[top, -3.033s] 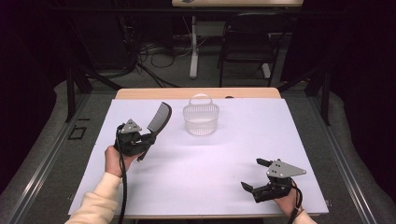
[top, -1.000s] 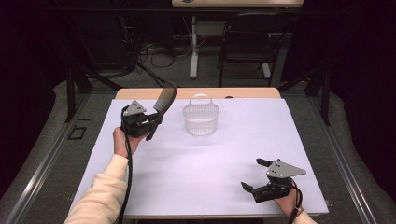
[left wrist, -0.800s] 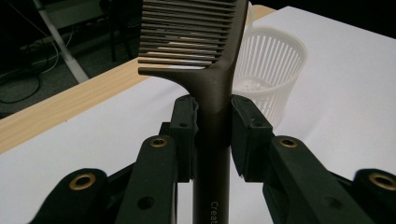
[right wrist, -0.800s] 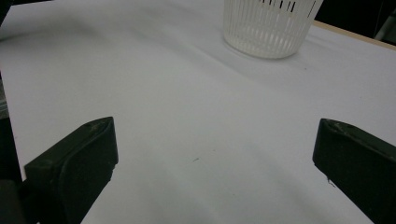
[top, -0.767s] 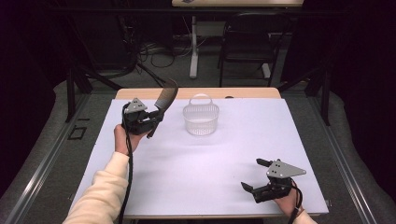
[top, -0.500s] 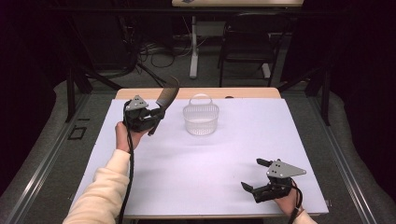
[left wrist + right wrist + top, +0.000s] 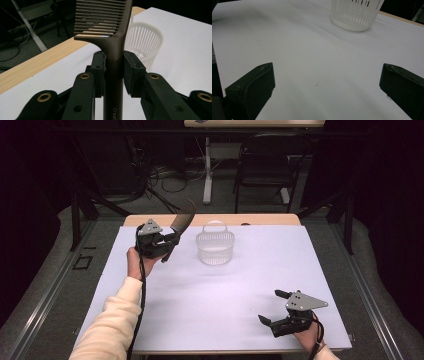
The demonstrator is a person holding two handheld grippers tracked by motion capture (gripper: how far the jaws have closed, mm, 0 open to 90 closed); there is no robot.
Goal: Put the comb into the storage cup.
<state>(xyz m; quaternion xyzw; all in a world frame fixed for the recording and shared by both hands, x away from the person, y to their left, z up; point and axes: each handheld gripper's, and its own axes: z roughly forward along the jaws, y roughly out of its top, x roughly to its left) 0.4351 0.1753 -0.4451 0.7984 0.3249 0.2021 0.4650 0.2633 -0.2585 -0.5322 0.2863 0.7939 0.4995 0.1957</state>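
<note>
The dark brown comb is already up off the table, carried near the far left part of it, just beside the white slotted basket that stands near the middle of the far edge. Judging by how close they are, the work in hand is putting the comb into the basket; the pick-up is done, and what is left is to bring the comb over the rim and let go. The left gripper has its jaws closed narrowly on the comb's handle, pads pressing on either side just below the teeth, with the teeth pointing up. The right gripper rests near the front right corner, jaws spread wide and holding nothing.
</note>
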